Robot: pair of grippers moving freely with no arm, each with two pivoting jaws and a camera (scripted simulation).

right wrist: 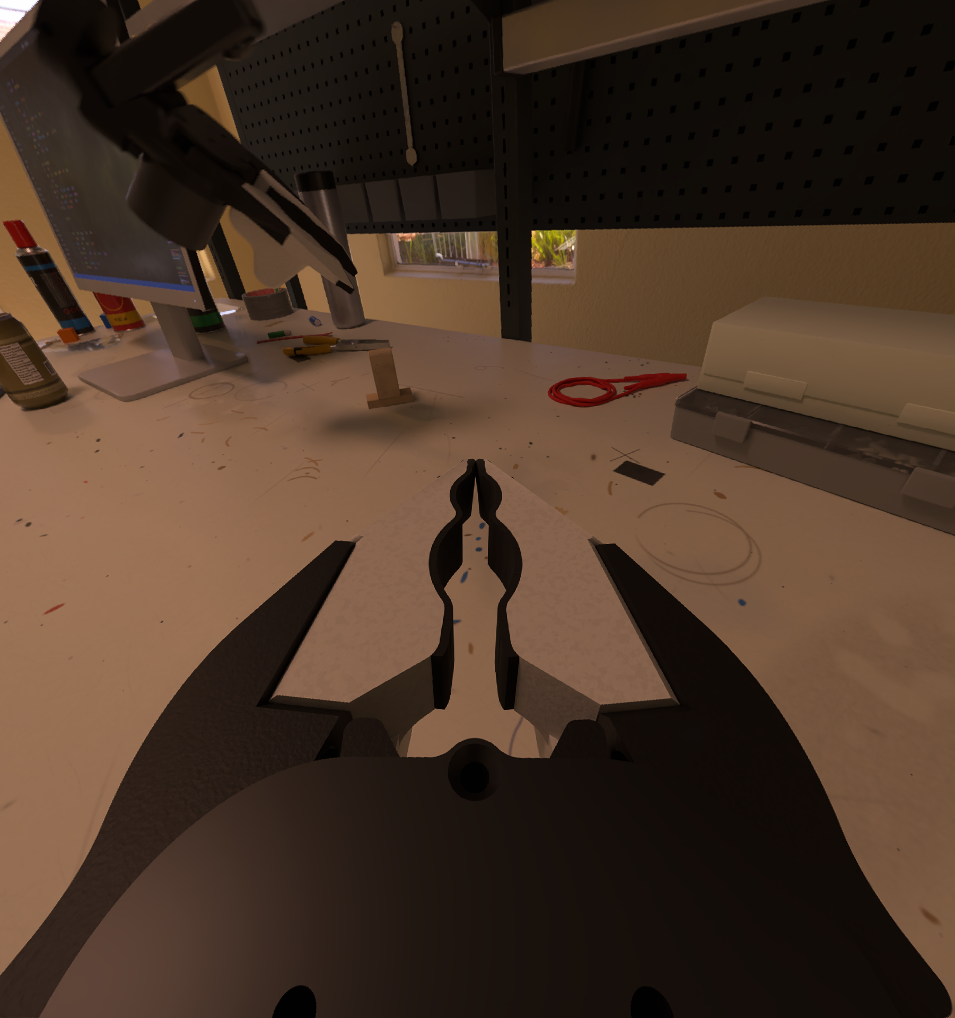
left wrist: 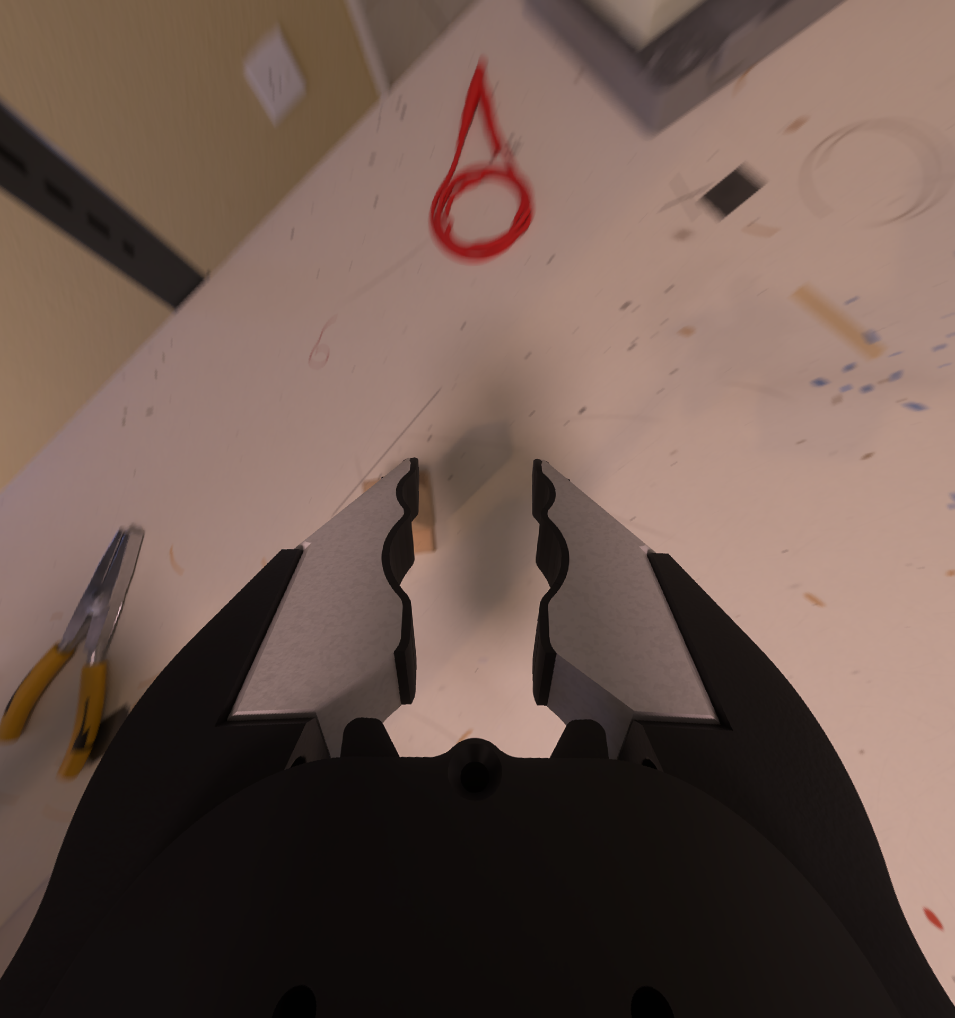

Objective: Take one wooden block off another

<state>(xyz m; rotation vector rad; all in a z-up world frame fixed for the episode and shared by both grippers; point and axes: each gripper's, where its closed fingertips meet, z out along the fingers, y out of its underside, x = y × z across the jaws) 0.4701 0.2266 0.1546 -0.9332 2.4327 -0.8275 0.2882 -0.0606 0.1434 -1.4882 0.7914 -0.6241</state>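
Note:
In the right wrist view an upright wooden block (right wrist: 384, 373) stands on a flat wooden block (right wrist: 389, 398) lying on the table. My left gripper (right wrist: 348, 272) hangs in the air above and left of them, tilted down. In the left wrist view my left gripper (left wrist: 475, 468) is open and empty, and a bit of the wooden block (left wrist: 425, 515) shows just behind its left finger. My right gripper (right wrist: 475, 463) is shut and empty, low over the table, well in front of the blocks.
A red coiled cable (right wrist: 590, 390) (left wrist: 480, 212) lies right of the blocks. Yellow-handled pliers (left wrist: 84, 644) (right wrist: 321, 347), a monitor (right wrist: 89, 182), cans (right wrist: 15, 361) and a steel cylinder (right wrist: 334, 248) sit behind and left. A grey and white case (right wrist: 838, 385) stands at the right.

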